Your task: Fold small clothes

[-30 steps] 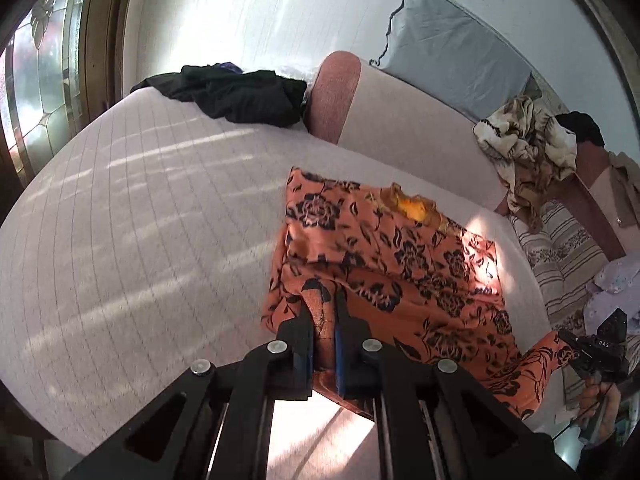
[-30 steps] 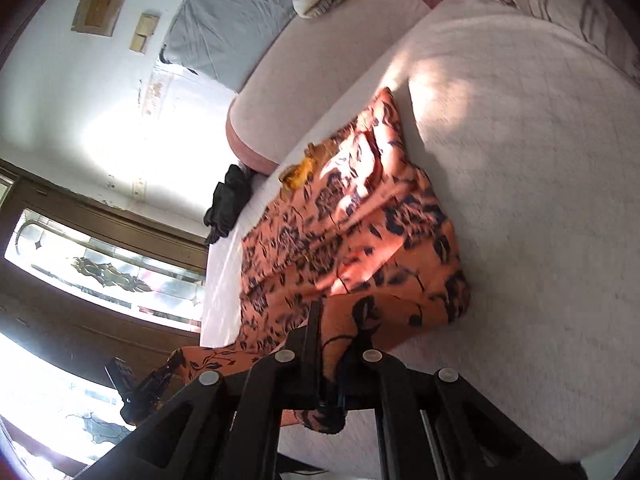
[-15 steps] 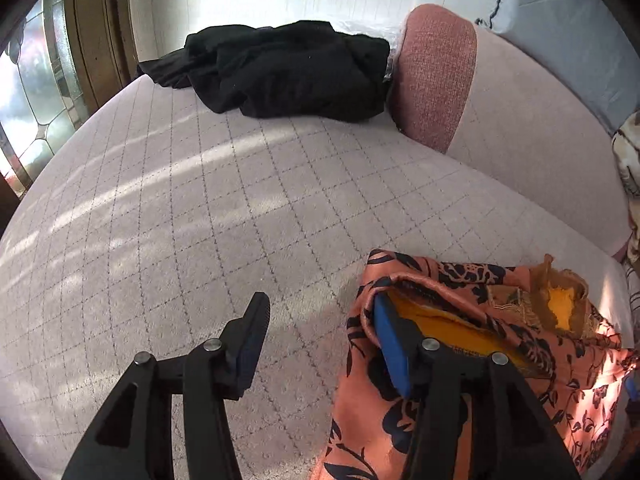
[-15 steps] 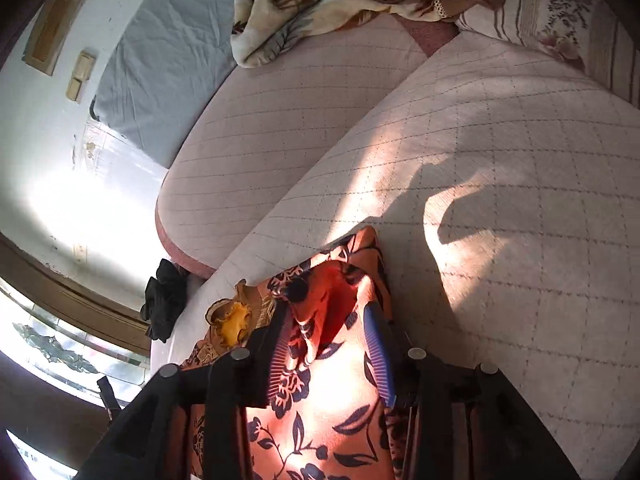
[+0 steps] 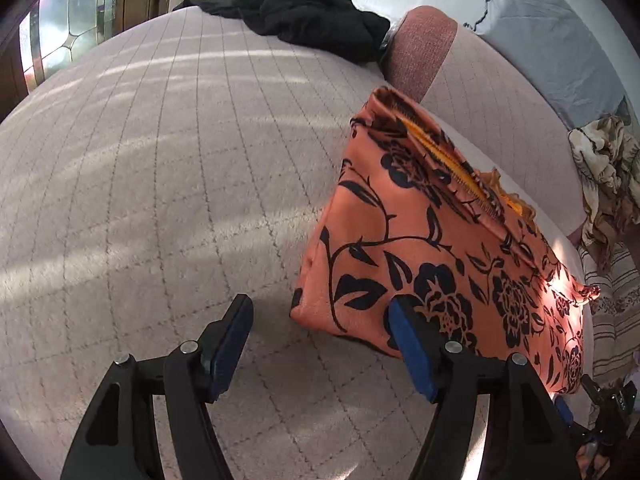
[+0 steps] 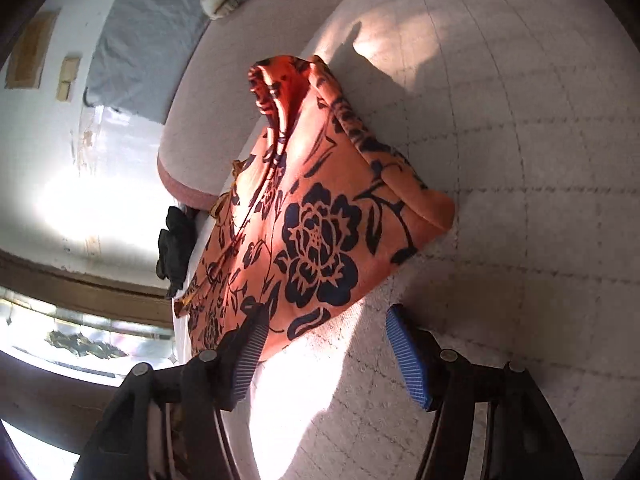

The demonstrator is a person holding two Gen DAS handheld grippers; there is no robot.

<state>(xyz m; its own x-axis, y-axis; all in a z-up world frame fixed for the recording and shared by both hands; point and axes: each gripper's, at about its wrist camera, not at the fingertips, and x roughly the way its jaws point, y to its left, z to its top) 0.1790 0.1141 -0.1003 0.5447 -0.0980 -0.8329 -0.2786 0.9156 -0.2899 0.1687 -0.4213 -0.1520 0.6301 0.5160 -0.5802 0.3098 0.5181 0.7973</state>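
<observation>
An orange garment with a black flower print [image 5: 440,264] lies folded on the pale quilted sofa seat [image 5: 160,200]. My left gripper [image 5: 320,320] hangs just above the seat at the garment's near left corner. Its jaws are opening; the corner lies between them, untouched by the pads. In the right wrist view the same garment [image 6: 320,220] lies in sunlight. My right gripper [image 6: 326,320] sits at its near edge, jaws opening. Its left finger [image 6: 252,340] overlaps the cloth's edge without pinching it.
A heap of black clothes [image 5: 312,12] lies at the far end of the seat by the window [image 5: 68,28]. Behind the garment rises the sofa back [image 5: 480,92] with a grey cushion [image 5: 552,40]. A patterned blanket [image 5: 604,176] and a striped cushion [image 5: 612,312] sit at the right.
Both grippers were shut on the garment's edge a second ago; they have let go, opened wide and come down toward the seat. The garment now lies folded over.
</observation>
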